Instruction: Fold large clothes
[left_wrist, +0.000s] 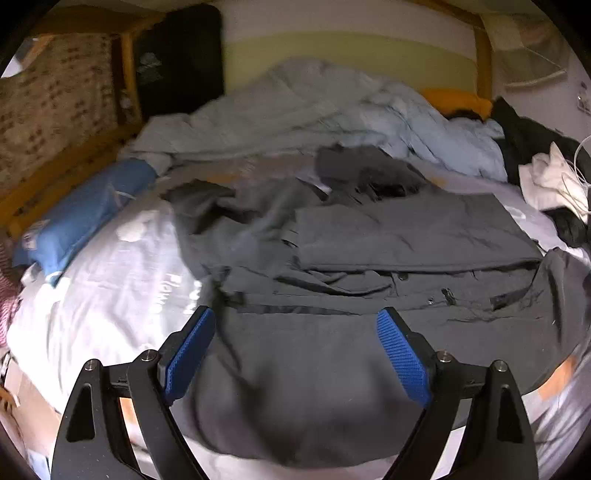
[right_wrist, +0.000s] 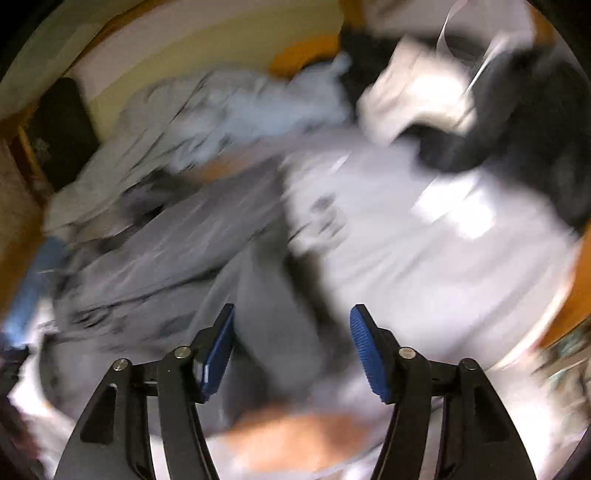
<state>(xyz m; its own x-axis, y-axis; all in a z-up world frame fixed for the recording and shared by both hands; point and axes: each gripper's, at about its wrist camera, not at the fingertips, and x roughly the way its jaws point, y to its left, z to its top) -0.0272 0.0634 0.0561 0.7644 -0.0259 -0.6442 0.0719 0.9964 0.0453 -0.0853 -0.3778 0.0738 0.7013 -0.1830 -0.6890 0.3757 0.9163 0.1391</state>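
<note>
As dark garment (left_wrist: 369, 236) lies spread | duvet (left_wrist: 332, 110) behind | right view blurred, maybe sheet (right_wrist: 424, 240)

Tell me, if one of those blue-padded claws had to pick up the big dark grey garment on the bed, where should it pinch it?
Probably the near hem of the dark grey garment, reached from the foot of the bed. That edge lies flat on the white sheet and clear of other things, right below the open left gripper, whereas the far part is bunched and layered, so a pinch there could catch several folds.
</note>
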